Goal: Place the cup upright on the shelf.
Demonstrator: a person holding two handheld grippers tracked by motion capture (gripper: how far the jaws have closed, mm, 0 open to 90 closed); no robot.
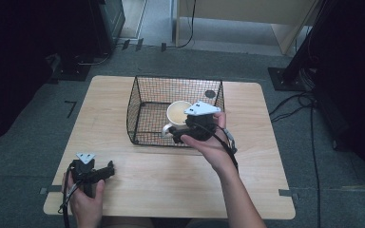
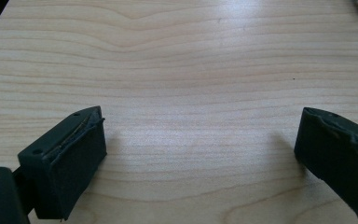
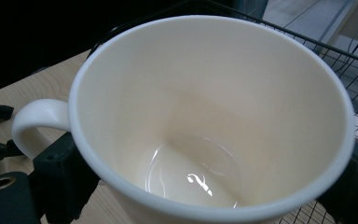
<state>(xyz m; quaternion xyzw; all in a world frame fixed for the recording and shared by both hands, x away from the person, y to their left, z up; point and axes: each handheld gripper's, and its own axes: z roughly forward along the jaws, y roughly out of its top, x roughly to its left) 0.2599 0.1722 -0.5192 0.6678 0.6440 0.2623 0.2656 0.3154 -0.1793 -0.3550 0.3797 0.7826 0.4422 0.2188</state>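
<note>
The cup [image 1: 178, 113] is clamped across its body by the right tool [image 1: 183, 130], upright, over the near wall of the wire basket [image 1: 138, 95] at the bench [image 1: 171, 180] middle, probably so it clears the mesh. The left tool [image 1: 105, 172] is rested at the near left corner, jaws wide apart and empty, kept clear.
</note>
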